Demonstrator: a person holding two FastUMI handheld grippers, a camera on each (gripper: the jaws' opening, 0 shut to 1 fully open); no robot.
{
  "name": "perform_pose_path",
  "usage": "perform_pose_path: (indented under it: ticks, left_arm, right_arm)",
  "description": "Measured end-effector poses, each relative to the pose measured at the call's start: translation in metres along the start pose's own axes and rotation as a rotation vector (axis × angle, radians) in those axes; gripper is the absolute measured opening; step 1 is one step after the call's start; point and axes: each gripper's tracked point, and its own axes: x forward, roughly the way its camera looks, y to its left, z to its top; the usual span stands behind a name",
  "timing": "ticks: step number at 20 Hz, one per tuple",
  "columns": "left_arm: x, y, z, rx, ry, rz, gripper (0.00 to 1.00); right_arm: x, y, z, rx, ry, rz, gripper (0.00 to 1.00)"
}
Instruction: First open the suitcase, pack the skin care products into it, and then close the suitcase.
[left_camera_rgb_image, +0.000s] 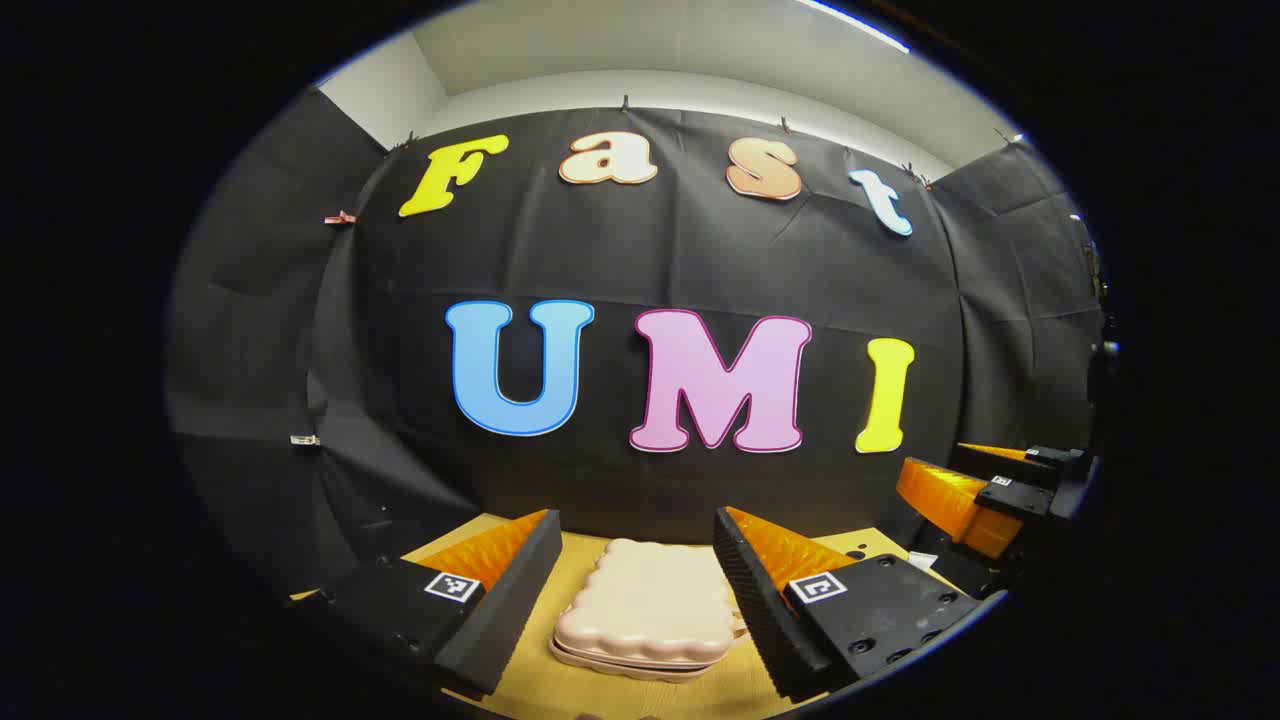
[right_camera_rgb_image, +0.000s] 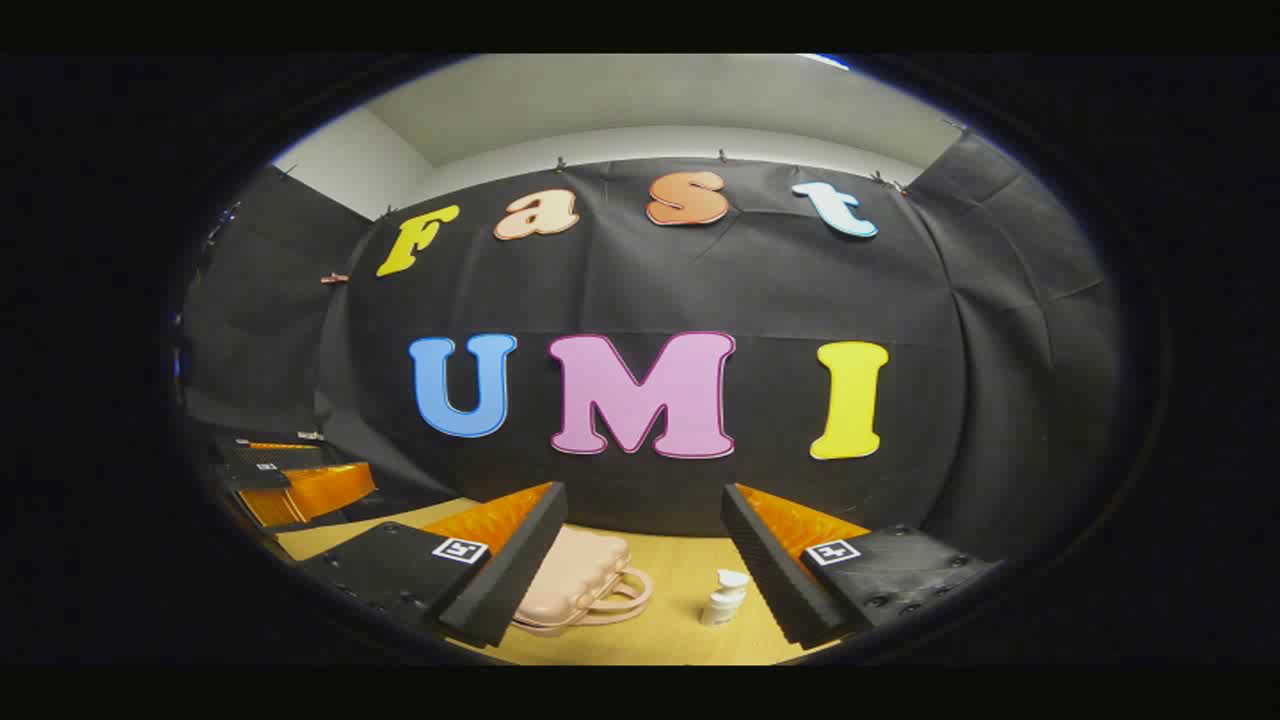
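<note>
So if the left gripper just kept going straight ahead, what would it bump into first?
Probably the pink suitcase, which lies closed on the table right between the open left gripper's fingers. If the gripper passes above the suitcase, the black cloth wall comes next; depth is hard to judge.

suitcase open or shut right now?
Shut. The suitcase lies flat on the table, its two halves pressed together along the edge seam. The white bottle stands outside it.

One pink suitcase (left_camera_rgb_image: 645, 612) lies on one wooden table (right_camera_rgb_image: 680, 640), lid down. One small white pump bottle (right_camera_rgb_image: 724, 598) stands beside it. Two grippers are up: the left gripper (left_camera_rgb_image: 636, 590) and the right gripper (right_camera_rgb_image: 643, 560).
</note>
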Motion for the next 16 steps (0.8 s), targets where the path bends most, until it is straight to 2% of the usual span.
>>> perform_pose_path:
  ticks: [14, 15, 16]
  left_arm:
    - [-0.003, -0.013, -0.009, 0.001, 0.019, -0.029, 0.96]
    - [-0.003, -0.012, -0.011, 0.004, 0.021, -0.028, 0.96]
    - [-0.003, -0.012, -0.011, 0.008, 0.022, -0.027, 0.96]
  right_arm:
    - [-0.005, -0.011, -0.005, 0.003, 0.004, -0.032, 0.99]
    - [-0.007, -0.012, -0.005, 0.004, 0.002, -0.034, 0.94]
    - [-0.006, -0.011, -0.004, 0.006, 0.001, -0.033, 0.99]
